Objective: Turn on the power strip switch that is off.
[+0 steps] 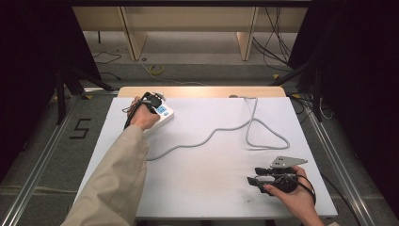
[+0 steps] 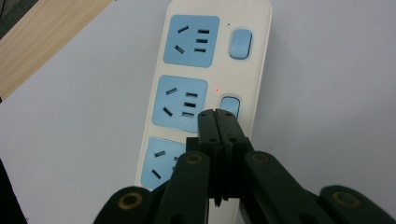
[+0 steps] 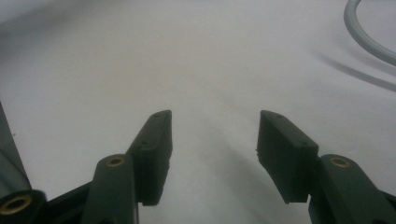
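Note:
A cream power strip [image 2: 261,56] with blue sockets and blue switches lies at the table's far left [image 1: 165,115]. Its grey cable [image 1: 221,129] snakes across the white table to the far edge. My left gripper [image 2: 217,112] is shut with nothing in it, its tips resting at the middle blue switch [image 2: 232,105]; a small red light [image 2: 216,89] glows beside that switch. In the high view the left gripper [image 1: 157,100] sits over the strip. My right gripper [image 3: 214,128] is open and holds nothing, low over the bare table near the front right [image 1: 254,175].
The white table top [image 1: 207,183] has a wooden strip along its far edge [image 1: 202,91]. A loop of grey cable [image 3: 369,42] lies beyond the right gripper. Floor cables and wooden furniture legs stand behind the table.

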`<state>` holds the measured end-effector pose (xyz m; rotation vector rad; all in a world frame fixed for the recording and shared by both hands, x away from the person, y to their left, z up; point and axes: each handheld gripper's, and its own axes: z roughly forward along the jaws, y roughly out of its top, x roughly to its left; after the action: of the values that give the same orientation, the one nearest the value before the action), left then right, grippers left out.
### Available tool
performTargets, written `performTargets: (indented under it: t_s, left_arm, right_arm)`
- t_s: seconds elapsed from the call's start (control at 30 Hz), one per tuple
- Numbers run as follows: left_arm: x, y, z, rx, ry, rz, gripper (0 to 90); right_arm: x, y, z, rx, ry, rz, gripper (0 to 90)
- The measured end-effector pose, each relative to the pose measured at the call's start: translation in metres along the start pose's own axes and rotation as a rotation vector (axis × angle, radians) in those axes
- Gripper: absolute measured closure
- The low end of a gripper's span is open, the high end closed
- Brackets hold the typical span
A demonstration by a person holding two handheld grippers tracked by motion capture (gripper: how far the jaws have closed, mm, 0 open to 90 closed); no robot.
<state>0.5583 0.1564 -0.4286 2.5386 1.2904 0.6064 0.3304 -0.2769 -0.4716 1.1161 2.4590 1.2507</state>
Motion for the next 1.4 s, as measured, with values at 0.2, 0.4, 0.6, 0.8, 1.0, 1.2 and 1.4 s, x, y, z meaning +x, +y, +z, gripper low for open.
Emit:
performTargets:
  t_s: [0.2,0.4,0.6,0.8,1.0,1.2,1.4]
  left_arm:
    - [0.000,0.001,0.001,0.004,0.002,0.010,89.8]
    - [0.001,0.003,0.001,-0.005,0.006,0.006,89.7]
    - [0.002,0.006,0.001,-0.008,0.011,0.010,89.8]
    - [0.001,0.012,0.000,-0.023,0.012,0.009,89.7]
    - [0.001,0.013,0.003,-0.020,0.012,0.007,89.7]
    - [0.001,0.015,0.004,-0.013,0.013,0.022,89.7]
    - [0.001,0.018,0.008,-0.016,0.003,0.021,89.8]
  right_arm:
    - [0.000,0.000,0.000,0.000,0.000,-0.004,45.6]
    - [0.000,0.001,-0.001,-0.008,-0.003,-0.008,42.8]
    - [0.000,0.001,-0.001,-0.016,-0.007,-0.001,41.3]
    - [0.000,0.002,-0.002,-0.025,-0.010,-0.002,40.7]
    - [0.000,0.001,-0.002,-0.025,-0.010,-0.003,40.6]
    - [0.000,0.001,-0.002,-0.022,-0.008,0.001,40.7]
    - [-0.001,0.001,-0.001,-0.022,-0.009,-0.004,40.8]
